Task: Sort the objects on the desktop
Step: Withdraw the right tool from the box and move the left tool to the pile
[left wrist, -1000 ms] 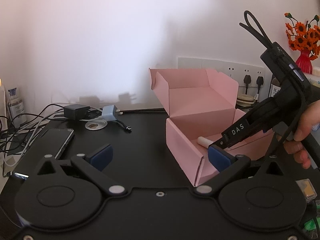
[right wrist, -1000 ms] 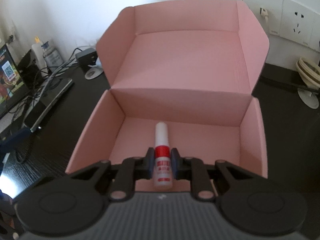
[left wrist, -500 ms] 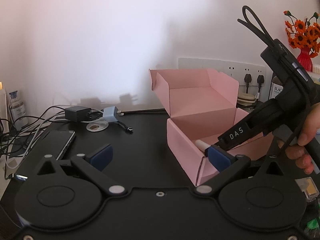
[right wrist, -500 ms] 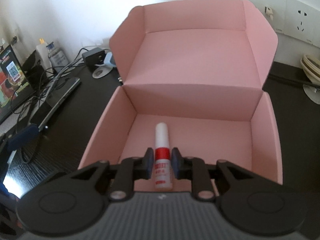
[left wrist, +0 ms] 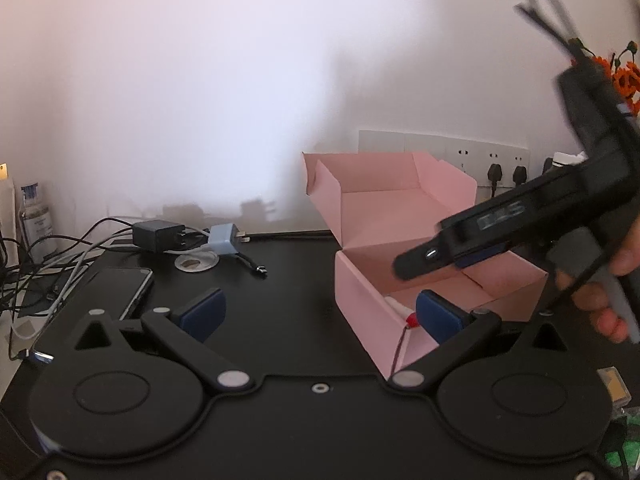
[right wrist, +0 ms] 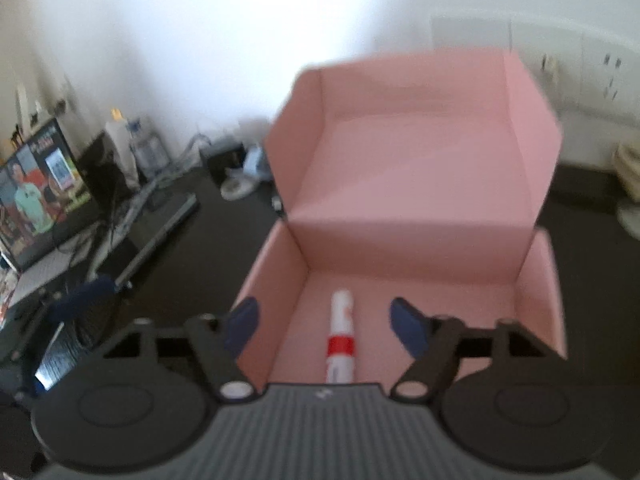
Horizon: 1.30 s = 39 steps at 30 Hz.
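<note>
A pink cardboard box (left wrist: 372, 288) stands open on the black desk, lid flap upright. Inside it a white tube with a red band (right wrist: 341, 332) lies flat on the floor, pointing toward the back wall (right wrist: 404, 240). My right gripper (right wrist: 326, 326) is open, its blue pads spread either side of the tube and not touching it. In the left wrist view the right gripper (left wrist: 424, 258) hovers blurred over the box, held by a hand (left wrist: 608, 304). Only the tube's end (left wrist: 396, 307) shows there. My left gripper (left wrist: 320, 314) is open and holds nothing, low over the desk left of the box.
A phone (left wrist: 120, 288), a black charger (left wrist: 158, 234), a blue adapter (left wrist: 224, 240) and tangled cables (left wrist: 52, 264) lie at the left. Wall sockets (left wrist: 460, 156) and orange flowers (left wrist: 628, 76) are behind the box. A lit screen (right wrist: 36, 196) stands far left.
My right gripper has opened and let go of the tube, which now lies on the box floor. The gripper has risen and drawn back. The left gripper stays open.
</note>
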### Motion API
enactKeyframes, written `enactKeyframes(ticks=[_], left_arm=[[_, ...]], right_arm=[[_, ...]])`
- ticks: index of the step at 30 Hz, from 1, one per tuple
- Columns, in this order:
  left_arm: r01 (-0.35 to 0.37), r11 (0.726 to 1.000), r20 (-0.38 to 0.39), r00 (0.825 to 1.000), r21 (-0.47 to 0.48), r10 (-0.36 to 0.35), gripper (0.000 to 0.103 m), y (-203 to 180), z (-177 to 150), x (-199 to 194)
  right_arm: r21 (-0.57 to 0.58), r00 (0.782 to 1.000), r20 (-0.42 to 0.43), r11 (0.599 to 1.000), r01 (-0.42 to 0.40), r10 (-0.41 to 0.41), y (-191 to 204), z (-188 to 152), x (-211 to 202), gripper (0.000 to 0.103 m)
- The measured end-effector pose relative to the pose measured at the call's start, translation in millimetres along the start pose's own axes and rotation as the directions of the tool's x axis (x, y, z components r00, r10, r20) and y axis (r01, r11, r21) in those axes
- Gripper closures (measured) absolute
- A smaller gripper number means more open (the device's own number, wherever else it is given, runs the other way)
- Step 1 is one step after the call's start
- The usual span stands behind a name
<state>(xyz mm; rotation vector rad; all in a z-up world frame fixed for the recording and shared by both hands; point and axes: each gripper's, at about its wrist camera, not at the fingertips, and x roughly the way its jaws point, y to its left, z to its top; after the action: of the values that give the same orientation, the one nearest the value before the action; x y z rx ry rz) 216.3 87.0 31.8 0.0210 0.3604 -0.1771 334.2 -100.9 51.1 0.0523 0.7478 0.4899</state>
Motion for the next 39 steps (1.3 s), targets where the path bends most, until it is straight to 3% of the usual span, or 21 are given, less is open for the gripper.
enactKeyframes(ticks=[7,13,19,28,32,36,39], left_arm=[[0.013,1.000,0.013,1.000,-0.009,-0.012,0.000,1,0,-2],[0.030,0.999,-0.015,0.999,-0.021,-0.031,0.000,3,-2,2],[0.040,0.998,-0.037,0.998,-0.043,-0.042,0.000,6,-3,5],[0.036,0.999,-0.064,0.997,-0.039,-0.039,0.000,3,-7,8],[0.033,0.999,-0.071,0.997,-0.022,-0.035,0.000,0,-9,8],[0.041,0.999,-0.067,0.997,-0.011,-0.042,0.000,-2,-9,5],[0.055,0.998,-0.082,0.995,-0.007,-0.055,0.000,-4,-11,6]], right_arm=[[-0.010,0.991,0.137,1.000,0.002,-0.001,-7,-10,-47,0.003],[0.088,0.975,0.220,0.995,-0.056,0.036,-32,-18,-95,0.001],[0.084,0.959,0.280,0.996,0.013,-0.036,-53,-50,-137,0.001],[0.079,0.956,0.276,0.994,0.075,-0.094,-67,-109,-173,0.001],[0.066,0.953,0.262,0.988,0.139,-0.152,-75,-130,-169,0.001],[0.049,0.936,0.261,0.972,0.231,-0.235,-85,-141,-159,0.001],[0.076,0.933,0.256,0.968,0.240,-0.251,-96,-144,-149,0.001]])
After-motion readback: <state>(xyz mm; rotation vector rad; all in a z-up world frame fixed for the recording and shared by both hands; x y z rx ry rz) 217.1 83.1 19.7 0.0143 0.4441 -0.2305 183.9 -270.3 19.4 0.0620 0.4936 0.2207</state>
